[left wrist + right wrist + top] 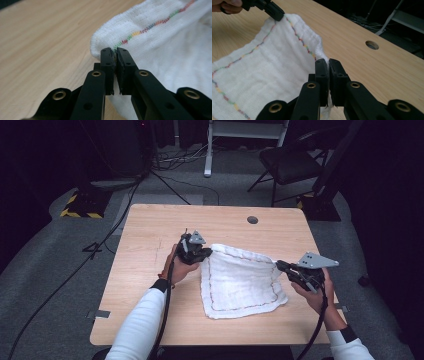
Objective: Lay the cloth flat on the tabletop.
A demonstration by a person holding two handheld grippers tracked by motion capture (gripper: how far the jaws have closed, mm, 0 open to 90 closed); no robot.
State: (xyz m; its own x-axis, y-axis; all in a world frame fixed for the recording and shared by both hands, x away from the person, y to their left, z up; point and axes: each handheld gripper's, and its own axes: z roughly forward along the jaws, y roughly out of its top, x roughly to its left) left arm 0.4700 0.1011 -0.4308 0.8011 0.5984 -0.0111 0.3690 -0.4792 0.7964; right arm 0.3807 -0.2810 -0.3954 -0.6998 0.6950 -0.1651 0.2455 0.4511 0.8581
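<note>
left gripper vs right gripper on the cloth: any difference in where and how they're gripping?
The left gripper pinches the white cloth at its far left corner; the right gripper pinches the far right corner. The left gripper sits farther up the table, the right gripper nearer the table's right edge. Shared: both have their jaws shut on the cloth's stitched edge, holding it raised between them while the near part lies on the table.

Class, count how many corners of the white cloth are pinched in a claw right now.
2. The left claw pinches the far-left corner of the white cloth; the right claw pinches the far-right corner. The two near corners lie free on the table.
</note>
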